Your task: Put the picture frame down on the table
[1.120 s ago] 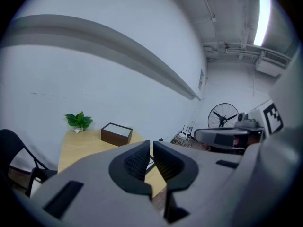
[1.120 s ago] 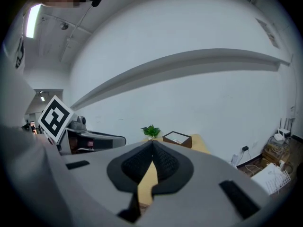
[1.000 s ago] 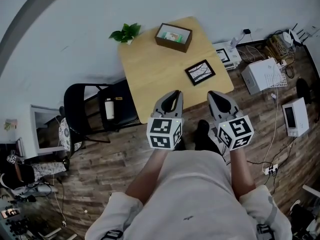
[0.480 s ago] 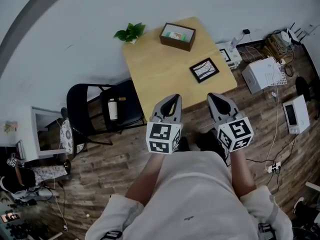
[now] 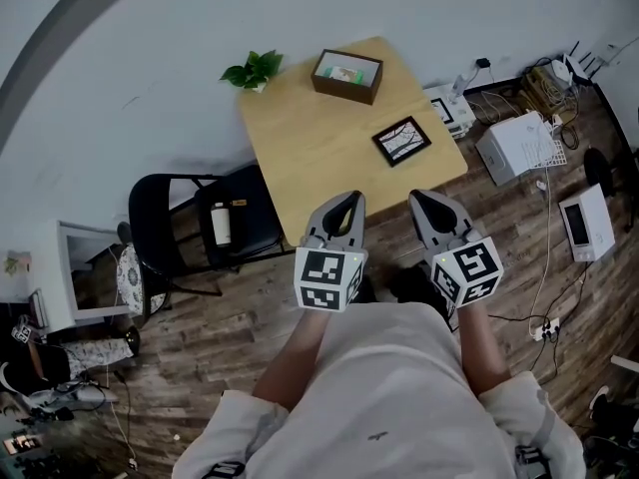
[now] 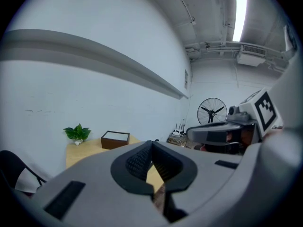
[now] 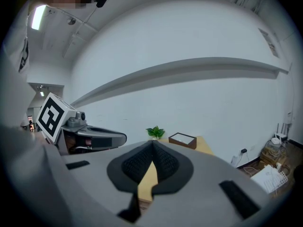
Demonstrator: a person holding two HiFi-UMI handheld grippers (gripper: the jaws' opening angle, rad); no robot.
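Head view, seen from above. The picture frame (image 5: 401, 141) lies flat on the wooden table (image 5: 300, 158) at upper centre, towards the table's right edge and well apart from both of my grippers. I judge the task's main step done: the frame rests on the tabletop with nothing touching it, and as far as these views show nothing is left but to draw clear. A dark box (image 5: 346, 75) stands at the table's far edge, with a small green plant (image 5: 252, 68) at the far left corner; neither touches the frame. The left gripper (image 5: 349, 197) and the right gripper (image 5: 420, 197) sit side by side at lower centre, below the table's near edge, both pointing towards it. In the left gripper view the left gripper (image 6: 151, 144) has its ribbed pads (image 6: 138, 161) pressed together at the tips, with nothing between them; only tabletop shows through the small gap behind the tips. The right gripper view shows the same for the right gripper (image 7: 152, 144): jaws clenched tip to tip, pads (image 7: 165, 162) empty, holding and touching nothing.
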